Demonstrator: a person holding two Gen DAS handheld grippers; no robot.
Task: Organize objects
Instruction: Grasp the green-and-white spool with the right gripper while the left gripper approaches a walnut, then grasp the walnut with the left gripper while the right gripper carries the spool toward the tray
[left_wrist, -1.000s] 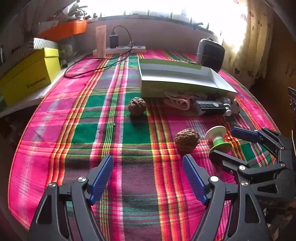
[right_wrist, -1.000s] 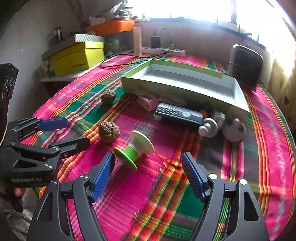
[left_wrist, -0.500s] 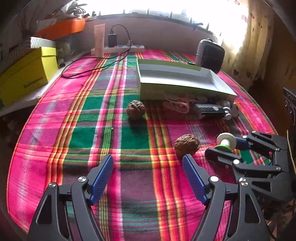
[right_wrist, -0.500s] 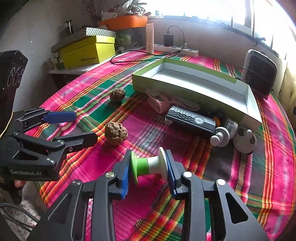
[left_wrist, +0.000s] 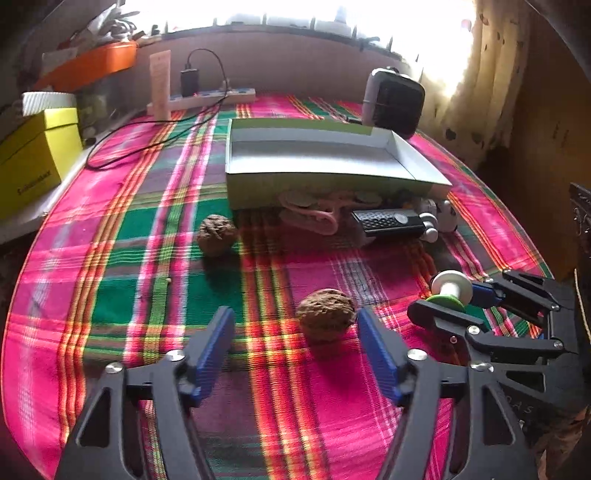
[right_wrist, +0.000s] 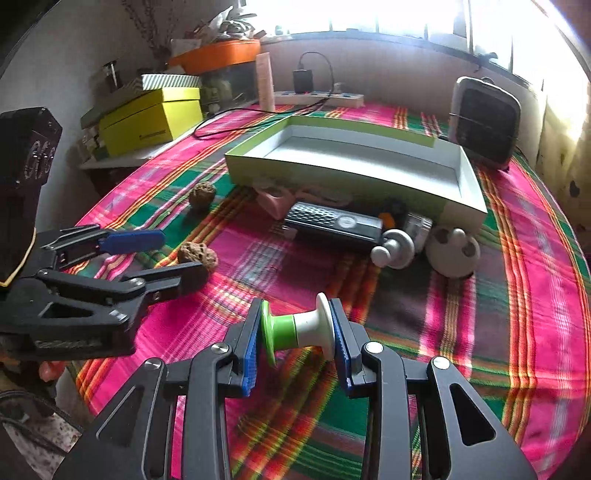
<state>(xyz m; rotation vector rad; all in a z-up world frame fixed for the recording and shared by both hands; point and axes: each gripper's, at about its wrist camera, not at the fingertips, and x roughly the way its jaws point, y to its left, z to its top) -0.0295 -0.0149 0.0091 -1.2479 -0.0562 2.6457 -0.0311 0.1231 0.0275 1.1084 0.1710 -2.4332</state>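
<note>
Green-and-white spool (right_wrist: 297, 328) pinched end to end between the blue pads of the right tongs (right_wrist: 295, 341), lying sideways, green flange to the left, white flange to the right; whether it sits on the plaid table (right_wrist: 517, 295) cloth or just above it cannot be told. Left tongs (left_wrist: 295, 354) spread wide, with the near walnut (left_wrist: 326, 320) between the fingertips, close to the right finger; contact unclear. Second walnut (left_wrist: 216, 234) farther off to the left, near the corner of the open green-edged tray (left_wrist: 332, 182). Along the tray's near wall: pink clip (right_wrist: 275, 201), black remote (right_wrist: 334, 223), grey knob (right_wrist: 395, 248), round white piece (right_wrist: 454, 251). Small heater (right_wrist: 485, 120) at far right.
</note>
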